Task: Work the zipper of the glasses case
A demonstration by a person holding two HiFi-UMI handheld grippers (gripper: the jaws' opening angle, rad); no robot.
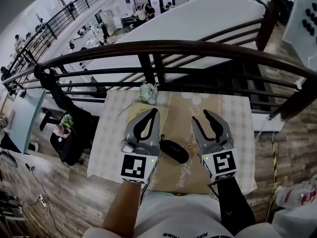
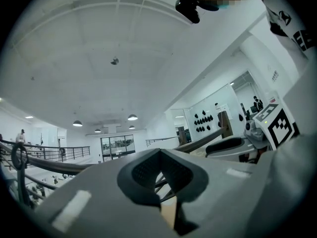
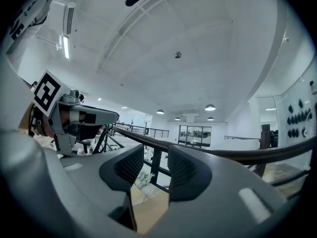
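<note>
A black oval glasses case (image 1: 173, 150) lies on a brown paper mat (image 1: 184, 175), between my two grippers and untouched by either. To its left, my left gripper (image 1: 154, 112) has its fingertips meeting and nothing held; the left gripper view shows its pads (image 2: 159, 152) closed together. On the other side, my right gripper (image 1: 200, 116) is open by a narrow gap, and the right gripper view shows light between its pads (image 3: 156, 155). Both gripper views tilt up toward the ceiling and railing, so neither shows the case.
A checked cloth (image 1: 111, 133) covers the small table. A small bunch of pale flowers (image 1: 147, 92) lies at its far edge. Just beyond runs a dark wooden railing (image 1: 163, 46), with a lower floor below. My legs are at the near table edge.
</note>
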